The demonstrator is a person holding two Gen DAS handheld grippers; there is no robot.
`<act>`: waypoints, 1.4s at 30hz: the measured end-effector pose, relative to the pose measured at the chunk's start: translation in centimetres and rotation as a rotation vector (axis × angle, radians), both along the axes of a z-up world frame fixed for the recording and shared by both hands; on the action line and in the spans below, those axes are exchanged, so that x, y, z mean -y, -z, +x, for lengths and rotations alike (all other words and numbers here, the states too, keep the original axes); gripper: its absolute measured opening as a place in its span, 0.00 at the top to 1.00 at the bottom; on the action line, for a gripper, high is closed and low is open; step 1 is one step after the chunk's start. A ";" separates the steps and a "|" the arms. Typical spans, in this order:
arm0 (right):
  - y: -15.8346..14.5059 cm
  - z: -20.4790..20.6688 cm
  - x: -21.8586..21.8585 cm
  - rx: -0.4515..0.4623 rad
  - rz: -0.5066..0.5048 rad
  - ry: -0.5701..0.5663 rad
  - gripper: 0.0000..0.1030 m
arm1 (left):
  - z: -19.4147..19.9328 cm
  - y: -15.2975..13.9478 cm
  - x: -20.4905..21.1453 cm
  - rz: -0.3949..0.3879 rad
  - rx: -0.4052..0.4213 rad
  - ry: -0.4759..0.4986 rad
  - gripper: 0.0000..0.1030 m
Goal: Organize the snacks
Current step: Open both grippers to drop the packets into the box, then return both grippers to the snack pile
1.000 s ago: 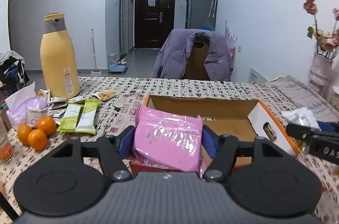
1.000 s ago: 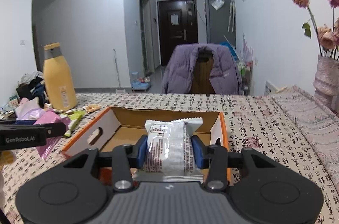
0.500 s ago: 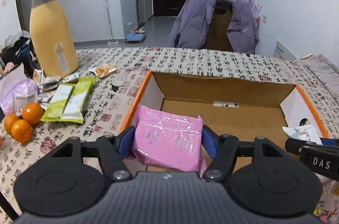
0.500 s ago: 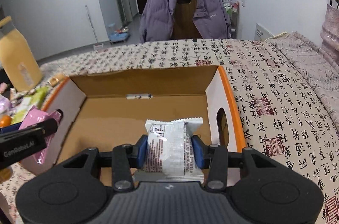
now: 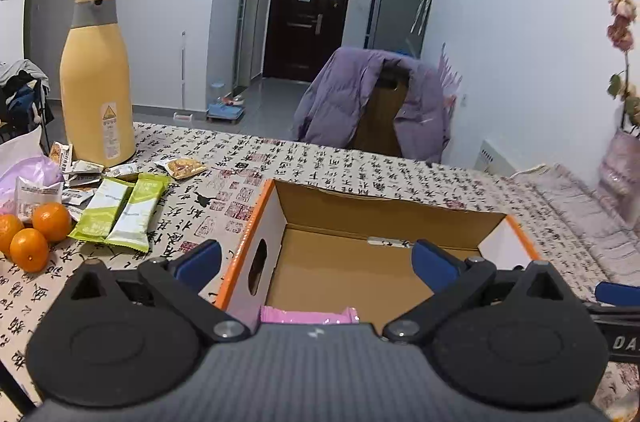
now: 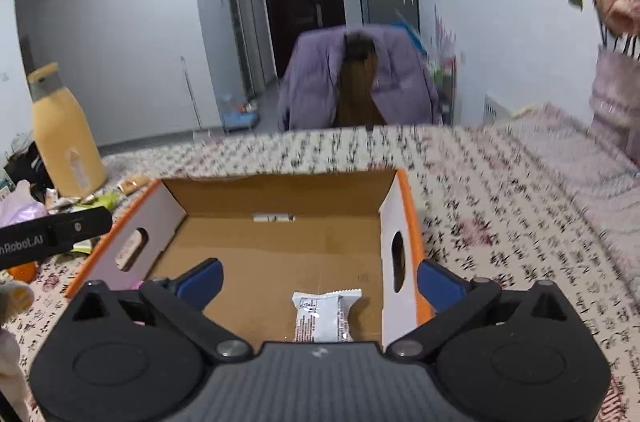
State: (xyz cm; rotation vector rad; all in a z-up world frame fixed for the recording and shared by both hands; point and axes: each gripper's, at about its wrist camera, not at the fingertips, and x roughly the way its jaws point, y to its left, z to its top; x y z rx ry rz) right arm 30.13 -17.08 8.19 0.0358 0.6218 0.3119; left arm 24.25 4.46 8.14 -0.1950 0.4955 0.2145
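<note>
An open cardboard box point(image 5: 384, 210) with orange rims sits on the patterned tablecloth; it also shows in the right wrist view point(image 6: 276, 190). My left gripper point(image 5: 316, 262) is open above the box's near left corner. A pink snack pack point(image 5: 308, 314) lies in the box below it, mostly hidden by the gripper body. My right gripper point(image 6: 318, 276) is open over the box's near right part. A white snack pack point(image 6: 325, 316) lies on the box floor below it. Two green snack bars point(image 5: 120, 210) and small packets point(image 5: 180, 166) lie left of the box.
A tall yellow bottle point(image 5: 97, 78) stands at the far left. Three oranges point(image 5: 34, 234) and a purple bag point(image 5: 28, 178) lie at the left edge. A chair with a purple jacket point(image 5: 376, 102) stands behind the table. A vase of dried flowers point(image 6: 616, 102) stands at right.
Both grippers opened and let go: the pink pack and the white pack now lie in the box. Both grippers have pulled up and back from the box.
</note>
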 end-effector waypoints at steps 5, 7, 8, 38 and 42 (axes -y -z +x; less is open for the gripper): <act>-0.8 -4.1 1.3 0.060 0.025 -0.028 0.00 | -3.8 -0.4 -0.3 -0.039 0.039 0.027 0.00; -1.0 -5.8 1.6 0.082 0.023 -0.041 0.00 | -5.5 -0.5 -0.2 -0.043 0.058 0.034 0.00; -1.0 -6.9 1.7 0.093 0.021 -0.049 0.00 | -6.5 -0.4 -0.2 -0.040 0.069 0.038 0.00; 7.0 -23.4 2.8 0.118 -0.016 -0.160 0.01 | -22.9 7.6 -0.5 -0.016 0.043 0.107 0.00; 7.3 -23.2 1.4 0.115 -0.037 -0.179 0.14 | -23.0 7.9 -0.7 -0.018 0.031 0.107 0.00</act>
